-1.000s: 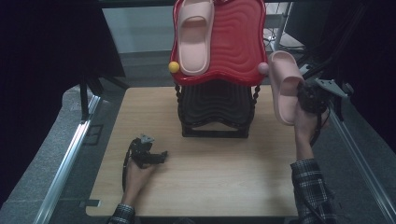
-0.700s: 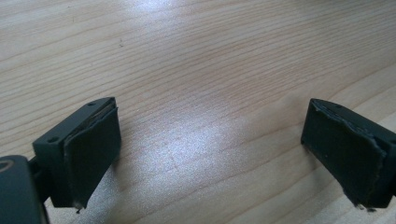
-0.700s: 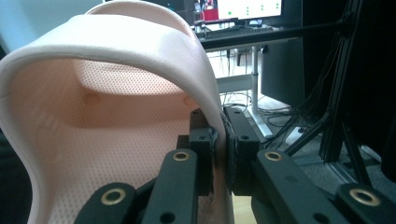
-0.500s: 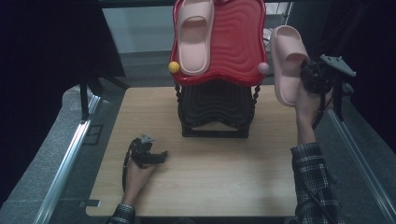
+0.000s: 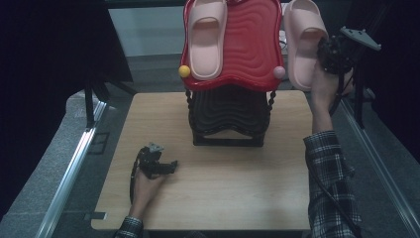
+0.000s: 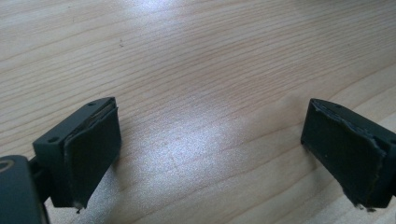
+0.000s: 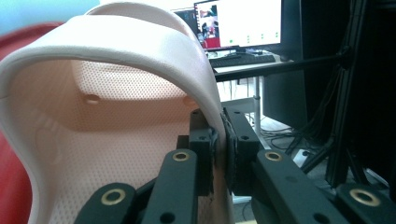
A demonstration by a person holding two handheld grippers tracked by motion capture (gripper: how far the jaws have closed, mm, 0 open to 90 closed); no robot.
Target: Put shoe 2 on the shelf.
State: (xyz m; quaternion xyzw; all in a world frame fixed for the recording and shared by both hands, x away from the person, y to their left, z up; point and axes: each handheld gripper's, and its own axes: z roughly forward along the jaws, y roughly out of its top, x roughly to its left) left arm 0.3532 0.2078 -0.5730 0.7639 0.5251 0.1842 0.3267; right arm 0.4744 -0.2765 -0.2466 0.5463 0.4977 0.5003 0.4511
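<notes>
A pink slipper (image 5: 207, 37) lies on the left half of the red wavy top tray (image 5: 252, 49) of a black rack (image 5: 228, 119). A second pink slipper (image 5: 302, 42) hangs in the air just right of the tray, level with it. My right gripper (image 5: 328, 53) is shut on the edge of that slipper's strap (image 7: 154, 60), whose rim is pinched between the pads (image 7: 219, 144). My left gripper (image 5: 171, 166) rests on the wooden table (image 5: 223, 193) at the near left, open, with only bare wood (image 6: 210, 130) between its fingers (image 6: 91, 154).
A yellow ball (image 5: 184, 71) and a pink ball (image 5: 279, 72) sit at the tray's front corners. Metal rails (image 5: 74, 163) run along both sides of the table. A desk with a lit monitor (image 7: 238, 23) and cables stands behind the rack.
My right gripper has lifted the second slipper from beside the rack's right side up to the level of the red tray. The left gripper has stayed put.
</notes>
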